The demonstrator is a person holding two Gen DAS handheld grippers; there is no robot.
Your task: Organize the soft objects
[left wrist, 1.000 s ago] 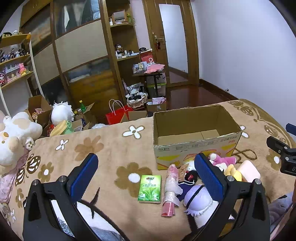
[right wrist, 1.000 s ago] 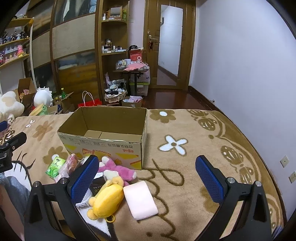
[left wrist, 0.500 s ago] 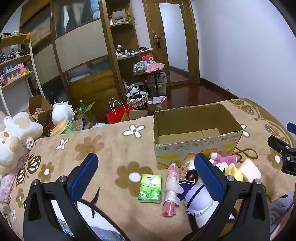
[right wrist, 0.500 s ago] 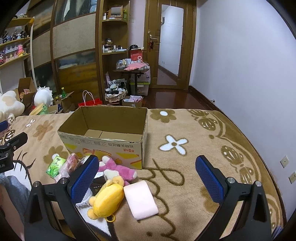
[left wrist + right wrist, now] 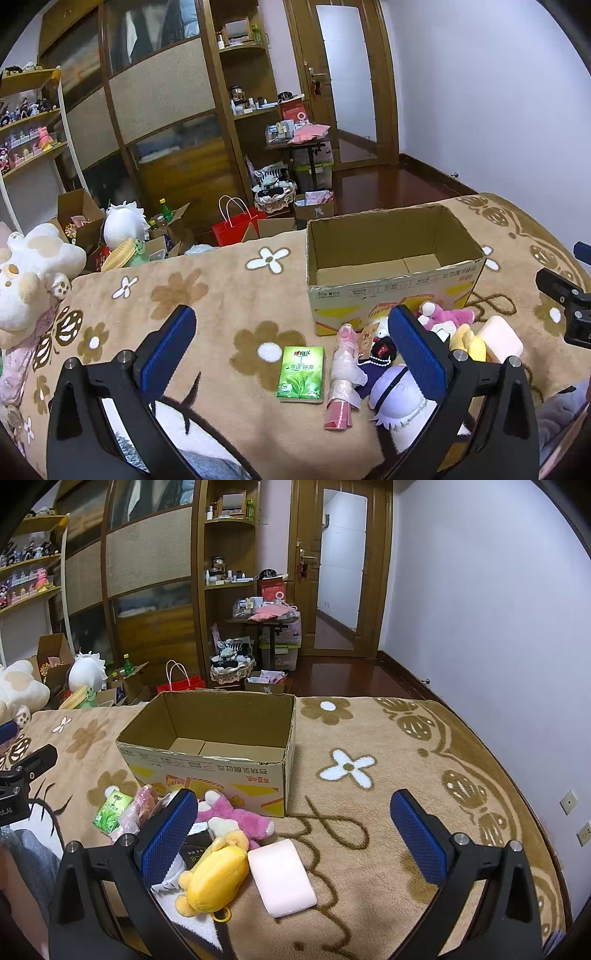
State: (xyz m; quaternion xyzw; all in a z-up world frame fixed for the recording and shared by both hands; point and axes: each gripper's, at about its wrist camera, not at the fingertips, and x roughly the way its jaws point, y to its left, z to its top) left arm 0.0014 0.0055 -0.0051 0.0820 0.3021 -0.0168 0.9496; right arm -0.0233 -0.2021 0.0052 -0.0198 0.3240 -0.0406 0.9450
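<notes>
An open, empty cardboard box stands on the brown flowered blanket. In front of it lie a green tissue pack, a pink wrapped roll, a purple-and-white plush, a pink plush, a yellow plush and a pale pink soft block. My left gripper is open and empty above the tissue pack. My right gripper is open and empty above the pink block.
A large white plush lies at the blanket's left end. Beyond the bed edge are a red bag, open cartons, a white plush, a wardrobe and a cluttered small table. A wall runs along the right.
Both views have shifted only slightly; the objects lie as before and both grippers stay open.
</notes>
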